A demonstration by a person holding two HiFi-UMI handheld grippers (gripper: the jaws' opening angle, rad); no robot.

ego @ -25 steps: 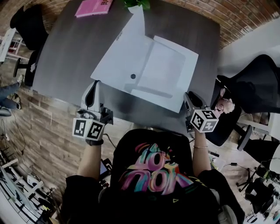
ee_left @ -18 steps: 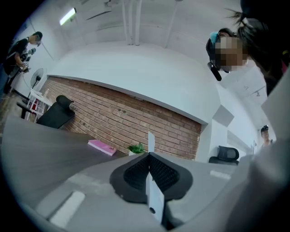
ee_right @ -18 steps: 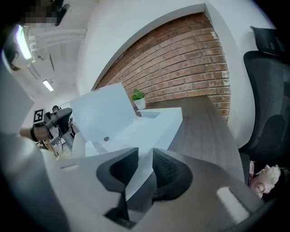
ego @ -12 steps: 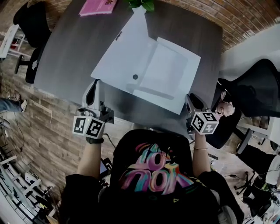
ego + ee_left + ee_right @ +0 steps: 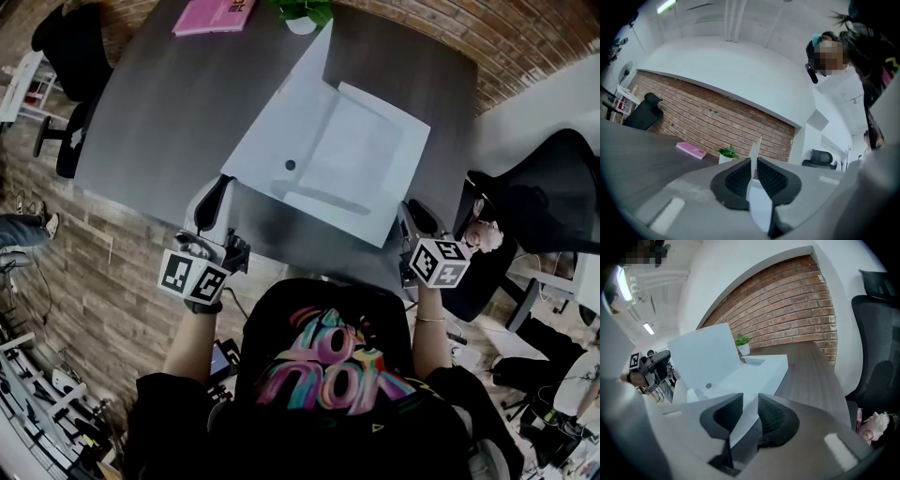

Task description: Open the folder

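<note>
Item: white folder (image 5: pixel 370 155), lying on the dark grey tabletop (image 5: pixel 159 103), just in front of the person.
Cover: the front cover (image 5: pixel 281 112) is raised off the inner leaf and stands steeply; the right gripper view shows it leaning up over the pocket.
Fastener: dark snap button (image 5: pixel 290 165) near the fold, undone.
Left hand-held gripper (image 5: pixel 754 161): level at the cover's free edge, with the thin sheet edge-on between the pads; the jaws are opening and a sliver of gap shows beside the sheet.
Right hand-held gripper (image 5: pixel 750 401): jaws wide apart at the folder's near right corner. White board shows in the gap, but no pad presses on it.
Change, cover: a second ago it spread wider to the left; now its free corner sits nearer the folder's middle and it looks narrower from above (so steeper).
Change, left side: the jaws were clamped on the edge and are now letting go; the hand has shifted slightly towards the folder.
Change, right side: none seen.
Meaning for task: the folder is unfastened and open, but its cover is not laid flat. Released this upright, it could tip either way, so the opening looks nearly done rather than settled.
Also on tabletop: pink book (image 5: pixel 214 14) and potted plant (image 5: pixel 300 13), at the far edge, well apart from the folder's near end.
</note>
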